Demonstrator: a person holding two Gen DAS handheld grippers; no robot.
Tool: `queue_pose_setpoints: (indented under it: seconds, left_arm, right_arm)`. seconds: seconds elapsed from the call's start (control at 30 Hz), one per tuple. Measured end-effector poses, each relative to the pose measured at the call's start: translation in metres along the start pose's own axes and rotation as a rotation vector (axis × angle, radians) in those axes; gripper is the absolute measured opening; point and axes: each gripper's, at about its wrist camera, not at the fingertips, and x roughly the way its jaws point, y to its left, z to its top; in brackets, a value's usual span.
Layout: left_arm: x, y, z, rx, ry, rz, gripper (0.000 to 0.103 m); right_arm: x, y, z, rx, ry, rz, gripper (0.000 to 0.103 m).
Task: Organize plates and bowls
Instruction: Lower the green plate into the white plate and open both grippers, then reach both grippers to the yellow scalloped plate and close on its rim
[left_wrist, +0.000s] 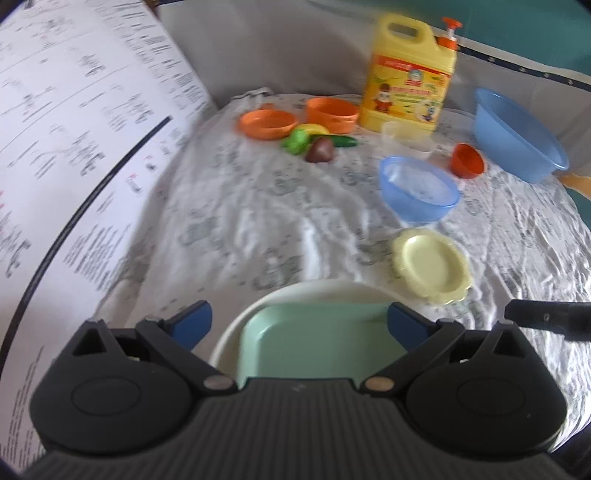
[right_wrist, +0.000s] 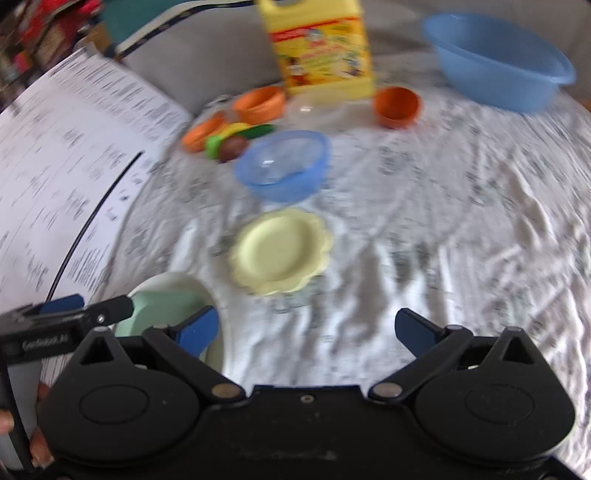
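Your left hand-held gripper (left_wrist: 299, 319) has its jaws spread wide. Your right hand-held gripper (right_wrist: 306, 328) is spread wide too, with the left one just beside its left finger.

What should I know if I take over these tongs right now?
Left tongs: open, over the green plate, which sits in the white plate. Nothing gripped.
Right tongs: open, empty, over bare cloth.
Done, apparently: green plate stacked on white.
Left loose on the cloth: yellow scalloped plate, small blue bowl behind it, orange cup, two orange dishes and a clear container near the soap jug, big blue basin far right.
The yellow plate is likely next.
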Motion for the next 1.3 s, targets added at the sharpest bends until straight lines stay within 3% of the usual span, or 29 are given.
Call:
queue_pose_setpoints:
  seconds: [0.3,0.53,0.67,0.83,1.0,1.3]
  left_arm:
    - [0.020,-0.043,0.019,0.083,0.010,-0.042,0.103]
    - [0.040,-0.063,0.026,0.118,0.040,-0.058,0.103]
    - [0.049,-0.069,0.029,0.136,0.051,-0.067,0.103]
    - [0.064,-0.073,0.034,0.149,0.064,-0.087,0.103]
    - [0.078,-0.081,0.040,0.175,0.074,-0.120,0.102]
    - [0.103,-0.084,0.046,0.142,0.142,-0.199,0.058]
  right_arm:
    - [0.000,-0.048,0.011,0.124,-0.002,-0.044,0.103]
    - [0.005,-0.058,0.018,0.153,0.010,-0.027,0.102]
    - [0.015,-0.054,0.026,0.140,0.012,-0.020,0.097]
    - [0.028,-0.046,0.038,0.131,0.023,0.029,0.083]
    - [0.047,-0.037,0.048,0.128,0.042,0.057,0.051]
    - [0.068,-0.028,0.049,0.138,0.103,0.132,0.042]
